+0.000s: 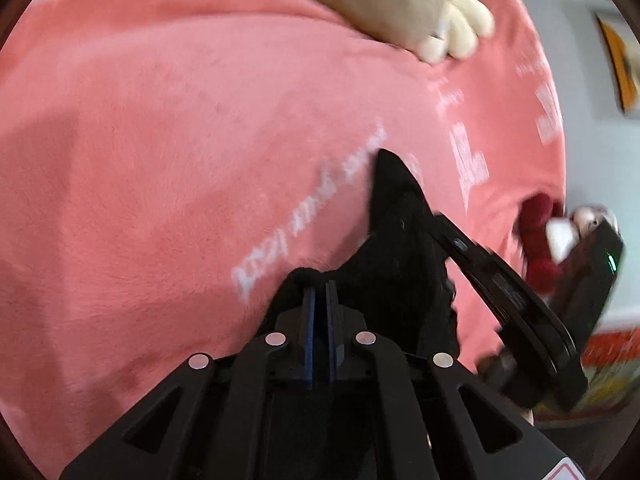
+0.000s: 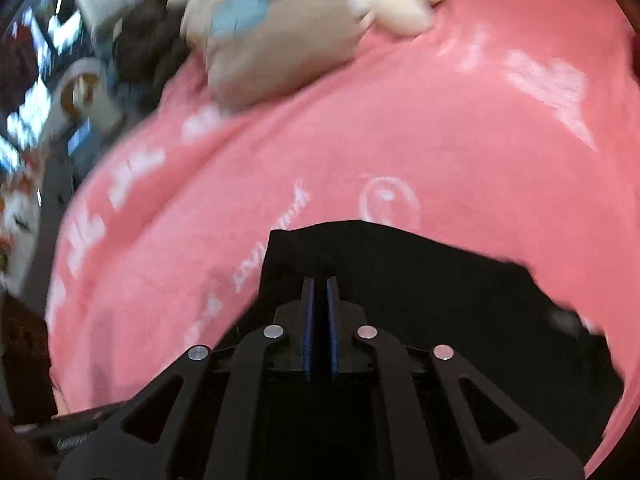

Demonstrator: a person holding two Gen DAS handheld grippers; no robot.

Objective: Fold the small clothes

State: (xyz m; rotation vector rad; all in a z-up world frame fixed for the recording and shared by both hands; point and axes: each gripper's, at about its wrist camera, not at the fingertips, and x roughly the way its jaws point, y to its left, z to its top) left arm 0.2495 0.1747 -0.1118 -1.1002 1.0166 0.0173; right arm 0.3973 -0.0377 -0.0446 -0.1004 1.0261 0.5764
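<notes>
Black cloth [image 1: 400, 240] lying on pink blanket [image 1: 180, 140], white lettering on blanket. Left gripper [image 1: 320, 292] jaws pressed together, pinching near edge of cloth; cloth bunched, rising to point ahead. Right gripper [image 2: 320, 288] jaws likewise nearly closed, pinching edge of same black cloth [image 2: 420, 280], spread flatter here. Beige stuffed toy [image 2: 280, 32] with cream flower at far side of blanket. Views motion-blurred; room clutter beyond blanket edge unclear.
</notes>
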